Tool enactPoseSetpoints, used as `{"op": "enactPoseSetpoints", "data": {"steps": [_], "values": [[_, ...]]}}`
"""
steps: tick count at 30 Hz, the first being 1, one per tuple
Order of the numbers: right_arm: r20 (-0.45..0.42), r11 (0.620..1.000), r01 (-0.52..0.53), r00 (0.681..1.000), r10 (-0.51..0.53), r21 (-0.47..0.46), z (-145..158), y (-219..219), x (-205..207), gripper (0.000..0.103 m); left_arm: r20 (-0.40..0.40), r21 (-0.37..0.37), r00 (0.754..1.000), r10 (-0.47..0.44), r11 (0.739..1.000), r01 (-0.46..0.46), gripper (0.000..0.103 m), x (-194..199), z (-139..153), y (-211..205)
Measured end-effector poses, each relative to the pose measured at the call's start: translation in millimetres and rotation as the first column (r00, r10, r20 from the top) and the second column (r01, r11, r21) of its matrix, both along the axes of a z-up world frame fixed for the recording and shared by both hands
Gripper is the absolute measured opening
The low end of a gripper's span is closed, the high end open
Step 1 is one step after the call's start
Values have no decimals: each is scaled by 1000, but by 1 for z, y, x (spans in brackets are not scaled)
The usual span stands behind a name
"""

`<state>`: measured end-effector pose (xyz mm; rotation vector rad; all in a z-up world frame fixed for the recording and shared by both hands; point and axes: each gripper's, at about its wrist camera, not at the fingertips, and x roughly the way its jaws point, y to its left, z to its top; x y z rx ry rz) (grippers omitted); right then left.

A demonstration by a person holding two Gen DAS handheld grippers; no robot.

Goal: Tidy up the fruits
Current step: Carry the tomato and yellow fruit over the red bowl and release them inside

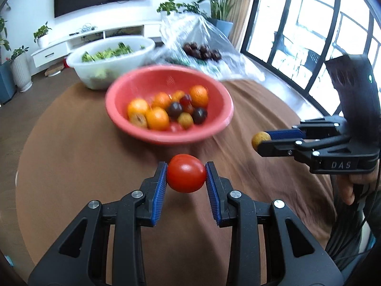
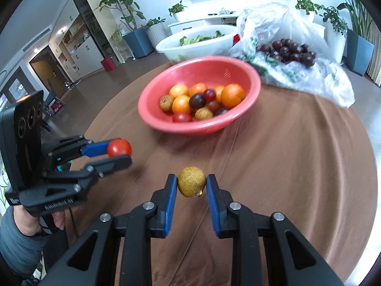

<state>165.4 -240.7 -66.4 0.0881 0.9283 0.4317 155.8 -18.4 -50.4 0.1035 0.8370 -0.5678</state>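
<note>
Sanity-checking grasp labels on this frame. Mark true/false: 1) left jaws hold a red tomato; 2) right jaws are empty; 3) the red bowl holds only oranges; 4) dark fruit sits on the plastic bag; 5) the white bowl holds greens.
1) True: the left gripper is shut on the red tomato.
2) False: the right gripper clamps a small tan-yellow fruit.
3) False: the red bowl holds oranges mixed with dark and red fruit.
4) True: dark fruit lies on the plastic bag.
5) True: the white bowl contains greens.
</note>
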Motion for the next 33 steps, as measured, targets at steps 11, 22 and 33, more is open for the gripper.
{"op": "enactPoseSetpoints", "data": {"steps": [11, 22, 33], "values": [[127, 996, 57, 991, -47, -71, 46, 2, 64, 28, 52, -9, 997, 48, 999, -48, 30, 75, 37, -11], [110, 987, 62, 993, -46, -150, 26, 27, 133, 28, -7, 27, 999, 41, 999, -41, 30, 135, -5, -37], [75, 978, 51, 997, -37, -202, 0, 34, 154, 29, -15, 43, 998, 67, 997, -66, 30, 157, -28, -42]]}}
